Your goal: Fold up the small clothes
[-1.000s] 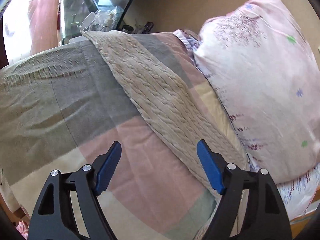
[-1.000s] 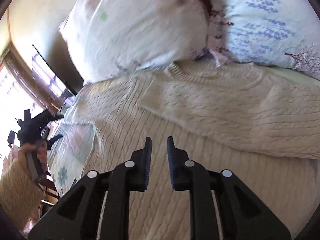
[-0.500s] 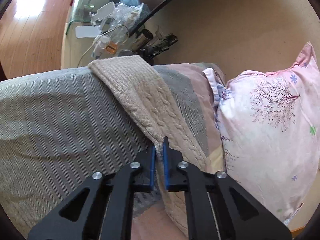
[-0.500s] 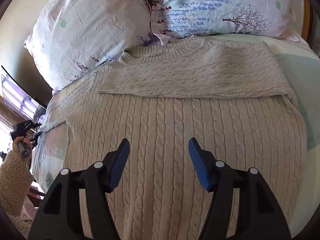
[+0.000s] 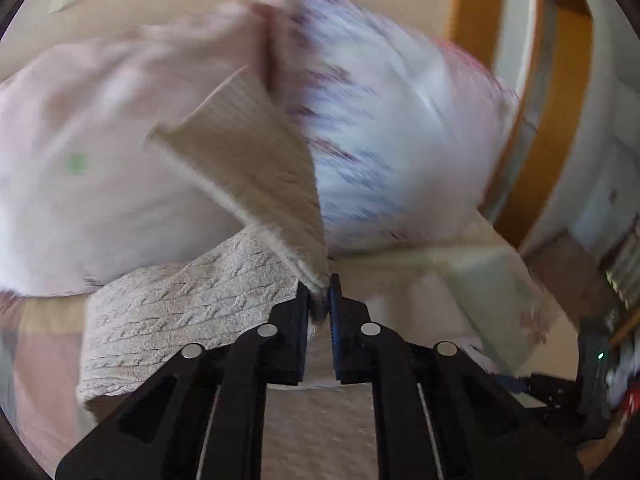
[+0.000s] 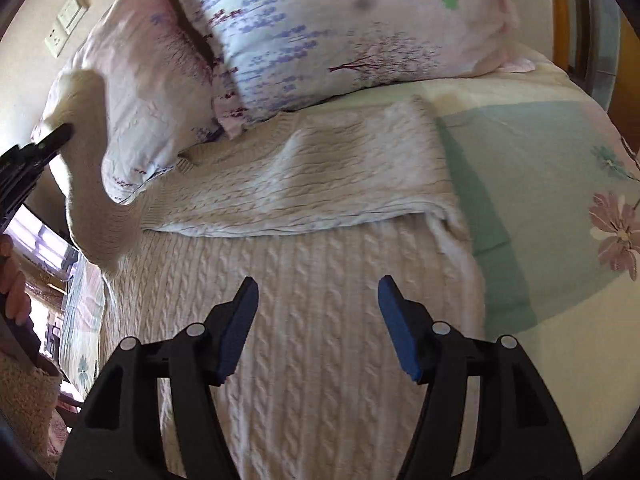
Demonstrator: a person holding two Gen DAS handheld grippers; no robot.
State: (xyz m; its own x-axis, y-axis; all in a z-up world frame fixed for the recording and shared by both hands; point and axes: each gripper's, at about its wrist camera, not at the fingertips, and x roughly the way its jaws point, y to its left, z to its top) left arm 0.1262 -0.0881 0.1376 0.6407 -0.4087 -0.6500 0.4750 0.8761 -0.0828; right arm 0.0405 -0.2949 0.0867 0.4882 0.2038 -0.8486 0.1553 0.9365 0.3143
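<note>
A cream cable-knit sweater [image 6: 320, 300] lies flat on the bed, its right sleeve [image 6: 320, 176] folded across the chest. My left gripper [image 5: 319, 300] is shut on the left sleeve [image 5: 248, 160] and holds it lifted in front of the pillows. In the right wrist view that sleeve [image 6: 88, 160] hangs raised at the far left, with the left gripper [image 6: 60, 136] on it. My right gripper [image 6: 318, 308] is open and empty, just above the sweater's body.
Two floral pillows [image 6: 340, 40] lie at the head of the bed behind the sweater. A green and floral bedsheet [image 6: 560, 200] spreads to the right. A wooden bed frame [image 5: 540, 120] and wall sockets [image 6: 66, 26] stand beyond.
My left gripper closed on the left sleeve and lifted it up and toward the pillows. My right gripper opened wide and pulled back over the sweater's body.
</note>
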